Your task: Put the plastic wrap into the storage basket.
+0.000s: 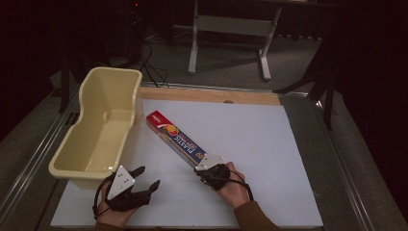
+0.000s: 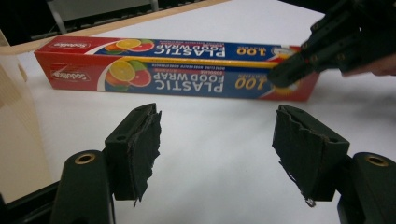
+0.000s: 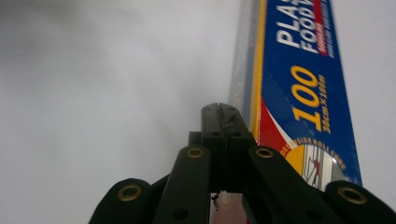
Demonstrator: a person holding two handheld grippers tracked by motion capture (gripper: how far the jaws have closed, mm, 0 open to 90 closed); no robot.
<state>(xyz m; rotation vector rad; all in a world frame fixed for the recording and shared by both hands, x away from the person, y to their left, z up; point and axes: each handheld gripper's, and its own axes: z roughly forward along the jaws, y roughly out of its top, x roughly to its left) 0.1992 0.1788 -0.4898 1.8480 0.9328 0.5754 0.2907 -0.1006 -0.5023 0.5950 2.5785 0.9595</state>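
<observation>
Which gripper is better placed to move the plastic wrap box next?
Right. The right gripper sits shut at the near end of the plastic wrap box; the left gripper is open, apart from it, beside the beige tub.

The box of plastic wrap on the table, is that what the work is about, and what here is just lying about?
In the job:
- plastic food wrap box
- right tongs, shut, tips at the box's near end
- left tongs, open, pointing at the box
- cream tub beside the box, likely

Just there:
- white table board
- grey stand on the floor behind
</observation>
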